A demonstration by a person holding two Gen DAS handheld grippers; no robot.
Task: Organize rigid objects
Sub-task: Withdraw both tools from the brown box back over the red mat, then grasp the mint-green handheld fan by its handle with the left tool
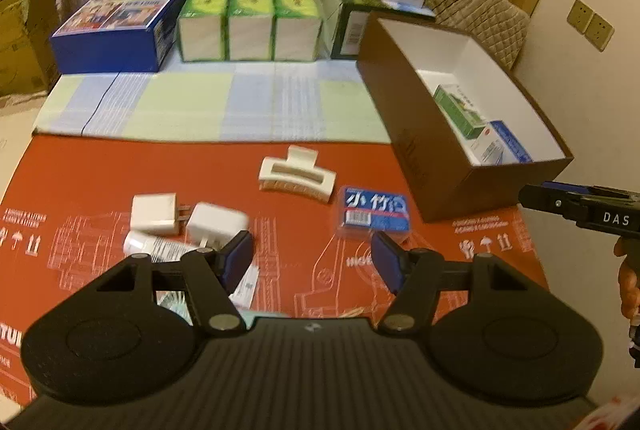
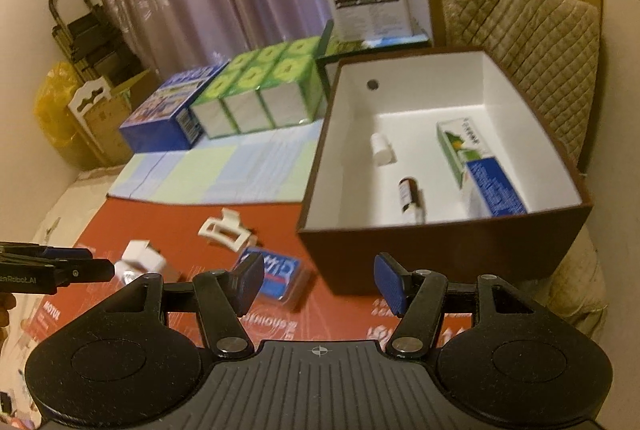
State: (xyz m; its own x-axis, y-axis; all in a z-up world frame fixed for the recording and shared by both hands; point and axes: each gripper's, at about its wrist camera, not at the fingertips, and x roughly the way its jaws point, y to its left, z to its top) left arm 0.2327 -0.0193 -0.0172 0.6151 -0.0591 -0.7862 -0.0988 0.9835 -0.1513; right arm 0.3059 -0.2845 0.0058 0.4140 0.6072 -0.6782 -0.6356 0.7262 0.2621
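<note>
**Both grippers empty above the red board, brown box ahead to the right**

Starting at our left, two white plug adapters [image 1: 188,220] lie side by side just ahead of the left gripper's [image 1: 312,262] left finger, with a white tube [image 1: 154,245] touching their near edge and partly hidden behind that finger. Our left gripper hangs released, its blue pads apart with only the red printed board [image 1: 100,166] showing between them. Straight ahead of it sits a cream hair claw clip [image 1: 296,176], and just ahead of its right finger a blue-labelled clear plastic case [image 1: 374,214] lies flat (its lettering is too blurred to read).

Further right, the open brown box [image 2: 440,250] with a white interior stands directly ahead of our right gripper [image 2: 318,284], whose jaws are also spread and hold nothing. Inside the box we see a small white bottle [image 2: 380,148] at the left, a dark vial [image 2: 410,198] lying nearer us, and along the right wall a green-and-white carton [image 2: 464,146] touching a blue-and-white carton [image 2: 494,190].
</note>
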